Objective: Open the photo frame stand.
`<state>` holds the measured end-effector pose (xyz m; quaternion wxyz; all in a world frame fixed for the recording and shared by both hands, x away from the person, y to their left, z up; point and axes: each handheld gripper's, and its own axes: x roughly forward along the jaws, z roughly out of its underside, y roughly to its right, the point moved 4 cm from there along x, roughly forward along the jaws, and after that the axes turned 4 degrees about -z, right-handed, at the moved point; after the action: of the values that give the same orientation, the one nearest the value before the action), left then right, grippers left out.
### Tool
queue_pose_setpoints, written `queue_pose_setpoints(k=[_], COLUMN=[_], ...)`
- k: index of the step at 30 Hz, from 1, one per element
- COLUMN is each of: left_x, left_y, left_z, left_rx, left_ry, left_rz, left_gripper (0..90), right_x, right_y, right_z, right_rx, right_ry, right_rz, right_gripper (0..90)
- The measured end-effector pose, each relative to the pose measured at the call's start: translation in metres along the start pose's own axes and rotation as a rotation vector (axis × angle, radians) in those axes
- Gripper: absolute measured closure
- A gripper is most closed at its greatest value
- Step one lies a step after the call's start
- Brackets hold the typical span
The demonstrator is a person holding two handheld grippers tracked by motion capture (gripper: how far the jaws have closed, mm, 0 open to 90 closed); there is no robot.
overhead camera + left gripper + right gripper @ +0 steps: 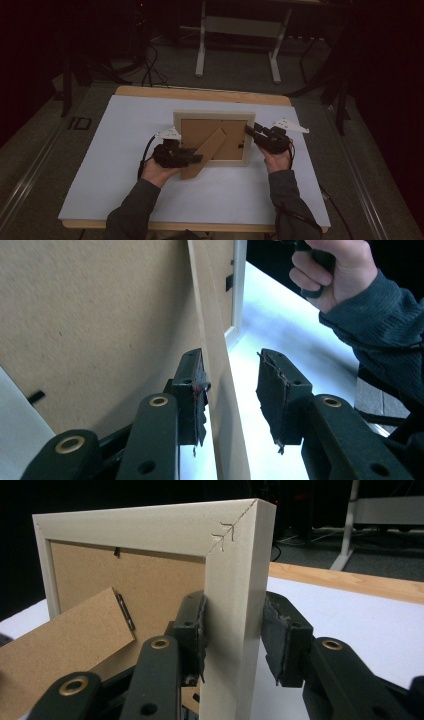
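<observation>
Two grippers work on one picture frame [214,137] that stands with its cardboard back toward the person on the white bench [125,150]. The right gripper [232,635] has its fingers [192,630] on either side of the frame's pale wooden side rail: the near finger lies against the inner face of the rail, the far one sits just beside the outer face, with a thin gap showing in the right gripper view, so whether the rail is truly clamped I cannot tell. The frame's mitred corner rises just above these fingers.

The left gripper [232,390] has its fingers [280,390] apart. The frame's cardboard easel stand [220,390], swung out from the backing, passes edge-on between them, touching or nearly touching the one finger and well clear of the other. The backing board [100,315] spreads beyond that near finger. In the high view the stand [207,150] slants down from the frame's back toward the left gripper [192,159], and the right gripper [252,131] meets the frame's right edge. Past the left fingers, the person's right hand [335,270] shows farther off.
</observation>
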<state>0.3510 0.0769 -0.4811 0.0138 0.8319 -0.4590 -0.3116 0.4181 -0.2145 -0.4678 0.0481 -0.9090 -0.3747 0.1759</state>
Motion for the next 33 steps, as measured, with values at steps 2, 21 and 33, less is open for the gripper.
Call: queue_pose_setpoints(k=[2, 21, 33], left_x=[0.0, 0.009, 0.008], left_y=[0.0, 0.01, 0.014], left_z=[-0.002, -0.004, 0.003], left_rx=[-0.001, 0.041, 0.057], left_ry=[0.001, -0.026, -0.022], left_rz=[-0.001, -0.041, -0.041], left_gripper=[65.3, 82.5, 84.0], right_x=[-0.001, -0.01, -0.019], right_y=[-0.001, -0.01, -0.017], right_z=[0.0, 0.004, 0.007], right_rx=[-0.013, -0.059, -0.076], right_ry=[0.0, 0.014, 0.027], right_rz=[-0.001, 0.007, 0.006], right_gripper=[62.9, 62.9, 62.5])
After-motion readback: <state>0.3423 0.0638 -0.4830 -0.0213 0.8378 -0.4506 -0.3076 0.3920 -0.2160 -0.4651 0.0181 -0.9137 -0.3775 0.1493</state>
